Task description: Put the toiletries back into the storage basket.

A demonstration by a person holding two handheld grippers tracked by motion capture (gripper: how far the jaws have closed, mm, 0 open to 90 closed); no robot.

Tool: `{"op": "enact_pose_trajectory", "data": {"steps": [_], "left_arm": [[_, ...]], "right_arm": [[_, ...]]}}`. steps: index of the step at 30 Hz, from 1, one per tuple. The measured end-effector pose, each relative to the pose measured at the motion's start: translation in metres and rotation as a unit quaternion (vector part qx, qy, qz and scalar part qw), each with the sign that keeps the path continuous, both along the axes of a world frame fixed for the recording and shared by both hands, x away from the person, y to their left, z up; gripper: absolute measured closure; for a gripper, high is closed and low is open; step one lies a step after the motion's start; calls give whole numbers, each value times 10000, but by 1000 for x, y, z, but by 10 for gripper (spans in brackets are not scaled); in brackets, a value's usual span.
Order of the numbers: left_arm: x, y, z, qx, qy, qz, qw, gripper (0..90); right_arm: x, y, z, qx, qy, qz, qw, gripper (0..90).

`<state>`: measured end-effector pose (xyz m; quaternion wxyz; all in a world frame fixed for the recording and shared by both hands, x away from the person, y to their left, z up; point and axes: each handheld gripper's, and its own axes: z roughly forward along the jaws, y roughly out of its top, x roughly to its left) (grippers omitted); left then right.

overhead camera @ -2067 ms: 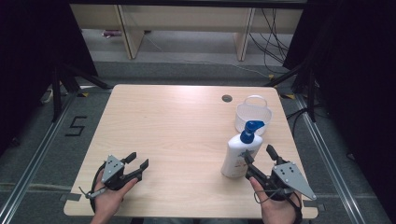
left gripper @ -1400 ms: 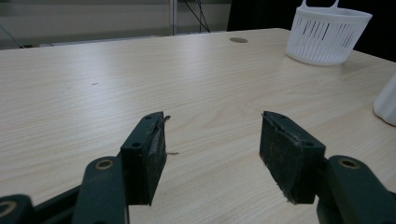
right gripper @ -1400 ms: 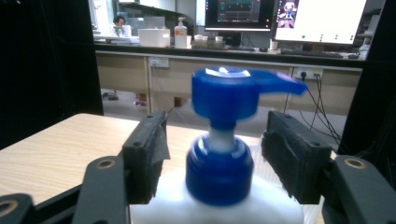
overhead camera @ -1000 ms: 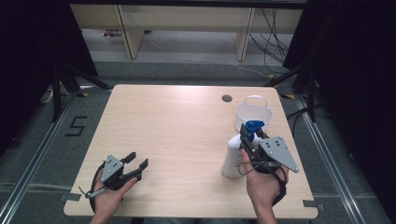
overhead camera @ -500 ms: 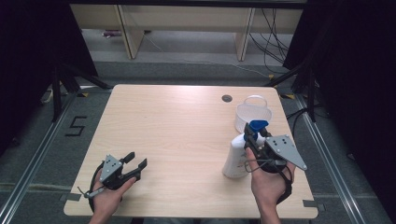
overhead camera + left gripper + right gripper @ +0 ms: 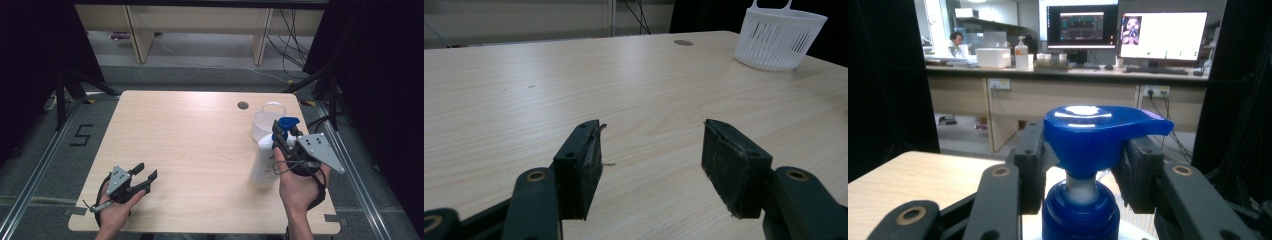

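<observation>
Left gripper (image 6: 145, 178) spread, idle at counter (image 6: 190, 145) 7 o'clock. Pump bottle (image 6: 263, 162) at 4 o'clock, just beside basket (image 6: 265, 122). Right gripper (image 6: 282, 137) pinching the blue pump head (image 6: 1098, 135) (slick plastic, likely top-wobbly); a grip lower on the neck looks firmer.

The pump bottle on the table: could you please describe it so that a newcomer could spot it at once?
Start at the light wooden table and go to its right edge, just in front of the white slotted basket. There the right gripper grips a white pump bottle below its head. Its blue pump head sets it apart from the plain white basket.
</observation>
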<state>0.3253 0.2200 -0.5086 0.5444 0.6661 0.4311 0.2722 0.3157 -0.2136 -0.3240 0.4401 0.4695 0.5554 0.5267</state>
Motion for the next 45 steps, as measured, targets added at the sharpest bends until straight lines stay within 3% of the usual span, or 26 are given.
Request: {"op": "enact_pose_trajectory", "data": {"steps": [13,15,17,20,22,26,27,45], "left_arm": [[0,0,0,3,3,2,10000,403],[0,0,0,19,9,21,10000,403],[-1,1,1,66,46,40,10000,404],[0,1,0,25,14,17,10000,403],[0,1,0,28,-2,13,10000,403],[0,1,0,25,1,23,10000,403],[0,1,0,26,4,29,10000,403],[0,1,0,61,40,30,10000,403]], "right_arm": [[14,-8,27,145,-183,-8,9997,602],[16,-11,31,37,-239,-64,9997,602],[18,-10,34,109,-224,-56,9997,602],[22,-13,37,-24,-318,-95,9994,602],[24,-13,39,63,-305,-108,9995,602],[30,-18,43,-20,-395,-174,9991,602],[30,-17,43,94,-343,-181,9992,602],[55,-26,61,121,-413,-334,9985,601]]}}
